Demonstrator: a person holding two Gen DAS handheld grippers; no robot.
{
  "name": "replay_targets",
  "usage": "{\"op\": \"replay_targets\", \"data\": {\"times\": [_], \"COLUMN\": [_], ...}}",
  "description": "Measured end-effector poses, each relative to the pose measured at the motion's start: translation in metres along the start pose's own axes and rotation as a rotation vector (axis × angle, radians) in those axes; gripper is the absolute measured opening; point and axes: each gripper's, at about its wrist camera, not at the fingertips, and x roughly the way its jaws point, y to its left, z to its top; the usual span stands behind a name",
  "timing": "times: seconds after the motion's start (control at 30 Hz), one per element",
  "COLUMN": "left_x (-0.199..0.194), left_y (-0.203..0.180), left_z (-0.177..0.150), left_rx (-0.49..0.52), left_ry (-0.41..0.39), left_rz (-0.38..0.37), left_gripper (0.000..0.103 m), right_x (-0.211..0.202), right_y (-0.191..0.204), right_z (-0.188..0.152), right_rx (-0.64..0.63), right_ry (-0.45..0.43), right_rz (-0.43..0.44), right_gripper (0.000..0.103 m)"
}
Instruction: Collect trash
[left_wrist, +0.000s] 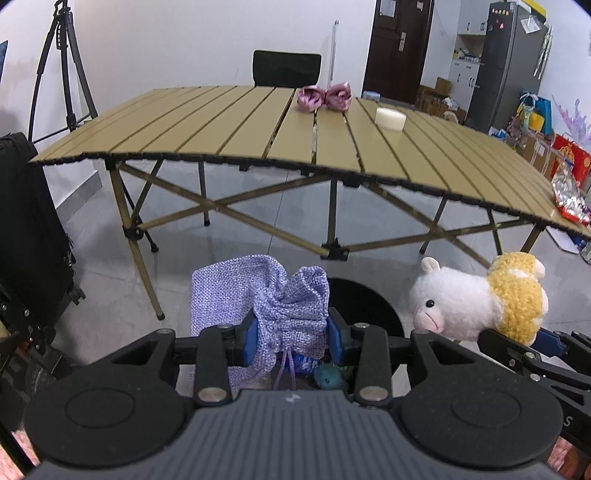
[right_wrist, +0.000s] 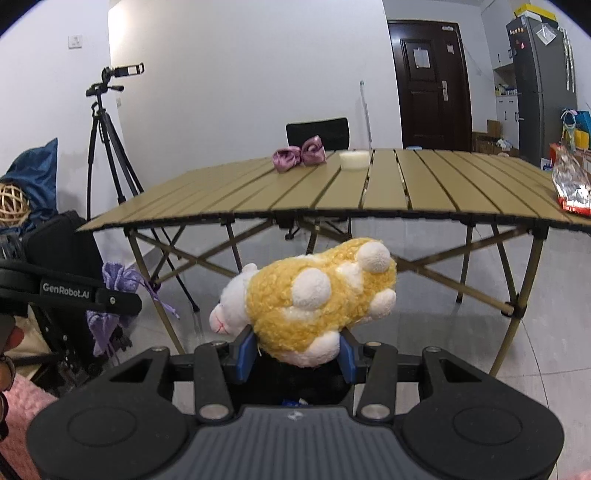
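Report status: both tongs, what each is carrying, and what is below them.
Left tongs shut on purple drawstring pouch. Right tongs shut on plush sheep. Both above dark bin; no obstruction seen.

Room fixtures, background:
- Desk (right_wrist: 388, 184), folding, tan slats, crossed legs.
- Chair (left_wrist: 287, 68), black, behind the desk's far edge.
- Tripod (right_wrist: 107, 147), black, camera mounted, left of the desk by the white wall.
- Door (right_wrist: 430, 85), dark brown, shut.
- Refrigerator (left_wrist: 511, 62), grey, magnets on front, right of the door.
- Suitcase (left_wrist: 29, 229), black, at left on the grey tiled floor.
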Motion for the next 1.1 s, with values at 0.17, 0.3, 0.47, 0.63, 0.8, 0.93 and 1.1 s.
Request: {"op": "replay_targets", "data": {"times": [0.17,0.3,0.47,0.63,0.8,0.93,1.1], "left_x": [0.007,0.017,0.03,0.042,0.049,0.055,0.061], "left_y": [0.0,0.0,-0.001,-0.001,0.001,0.003,0.0], "left_z": [-0.014,-0.029,-0.047,-0.06,-0.065,-0.063,-0.058], "left_rx": [-0.001,0.002,0.004,0.008,0.007,0.001,0.005], "left_ry": [0.033,0.07,0.124,0.163,0.187,0.206,0.217], "left_rz": [0.002,0.003,0.009,0.011,0.023,0.036,0.048], "left_gripper": [0.037,0.037,0.037,0.037,0.037,0.037,0.037], "right_x": [0.0,0.0,0.0,0.001,0.005,0.009,0.015], "right_y": [0.0,0.001,0.0,-0.002,-0.005,-0.007,-0.012], "right_z": [-0.018,-0.03,-0.045,-0.055,-0.061,-0.063,-0.063], "right_rx": [-0.005,-0.01,-0.014,-0.012,-0.007,0.0,0.01], "right_ry": [0.032,0.058,0.092,0.118,0.136,0.148,0.151], "right_rz": [-0.002,-0.003,-0.003,-0.005,-0.005,-0.004,-0.003], "right_gripper": [0.044,0.044,0.044,0.044,0.044,0.044,0.044]}}
